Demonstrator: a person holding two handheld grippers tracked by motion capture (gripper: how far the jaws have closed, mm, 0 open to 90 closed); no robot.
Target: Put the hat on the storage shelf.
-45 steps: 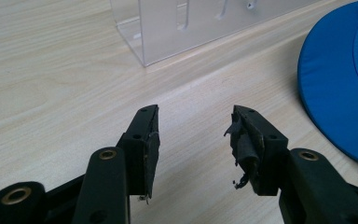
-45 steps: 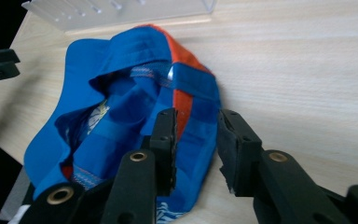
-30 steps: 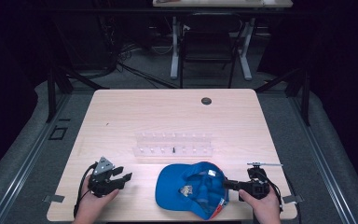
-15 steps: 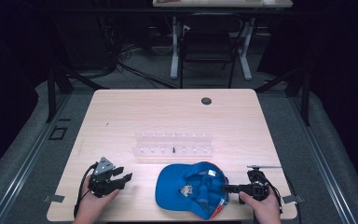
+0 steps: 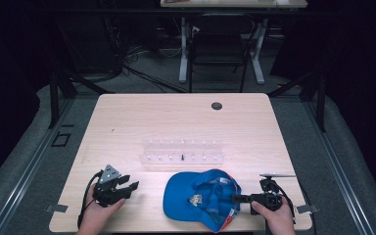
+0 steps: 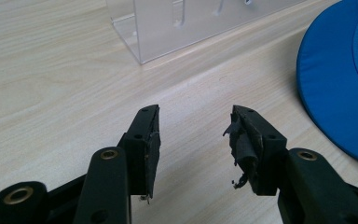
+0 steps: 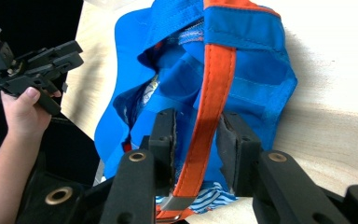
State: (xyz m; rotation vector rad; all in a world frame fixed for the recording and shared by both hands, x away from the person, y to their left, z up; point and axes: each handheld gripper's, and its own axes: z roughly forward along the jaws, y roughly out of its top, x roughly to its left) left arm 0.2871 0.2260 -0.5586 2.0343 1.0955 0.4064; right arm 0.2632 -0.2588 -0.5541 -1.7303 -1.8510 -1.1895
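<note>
Right tongs (image 7: 196,140) straddling blue cap's (image 5: 200,196) orange strap (image 7: 212,107), left tongs (image 6: 196,140) wide, beside cap

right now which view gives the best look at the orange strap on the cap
The right gripper view: the orange strap runs close up between that gripper's jaws. The high view shows just an orange edge on the blue cap; the left gripper view catches its blue brim.

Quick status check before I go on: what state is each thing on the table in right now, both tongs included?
Left tongs: open, holding nothing, above bare table.
Right tongs: jaws on either side of the orange strap; whether they clamp it, cannot tell.
Blue cap: lying upside down, inside facing up, at the table's near edge.
Clear rack: upright, apart from the cap, untouched.
Table: bare at the far half except a small dark round fitting.
</note>
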